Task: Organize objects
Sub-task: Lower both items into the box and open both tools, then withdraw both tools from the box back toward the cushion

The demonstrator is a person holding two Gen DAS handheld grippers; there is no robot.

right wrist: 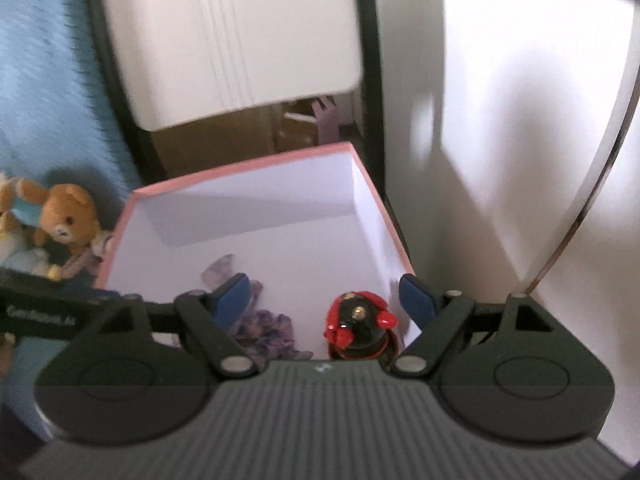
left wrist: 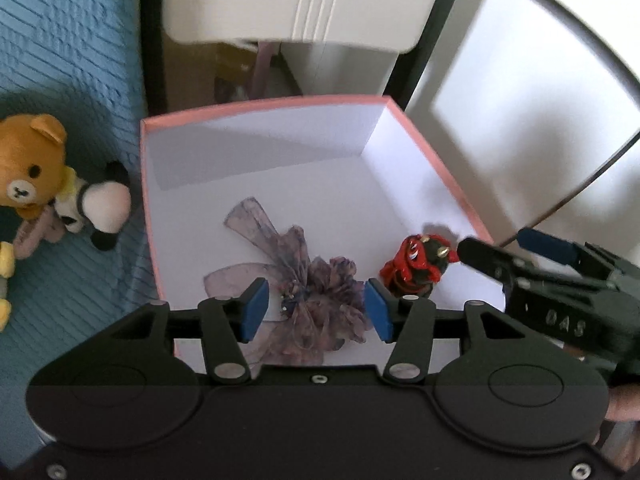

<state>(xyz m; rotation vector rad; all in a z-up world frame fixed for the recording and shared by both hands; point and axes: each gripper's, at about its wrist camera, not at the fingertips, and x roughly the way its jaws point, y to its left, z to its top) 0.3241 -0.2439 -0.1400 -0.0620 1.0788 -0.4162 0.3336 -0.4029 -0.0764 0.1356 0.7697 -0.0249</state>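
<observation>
Currently you are holding left gripper [left wrist: 316,306] spread open, empty, above purple organza bow [left wrist: 296,280] lying on pink-rimmed box [left wrist: 264,105] floor. Right gripper [right wrist: 322,300] hanging open, gripping nothing, over red-black figurine [right wrist: 356,326] standing near box's right wall. Teddy bear [left wrist: 30,168] sitting outside on blue quilt [left wrist: 60,40].

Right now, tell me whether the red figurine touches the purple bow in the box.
Apart. The left wrist view shows white box floor between the purple bow and the red figurine, which stands by the right wall.
</observation>
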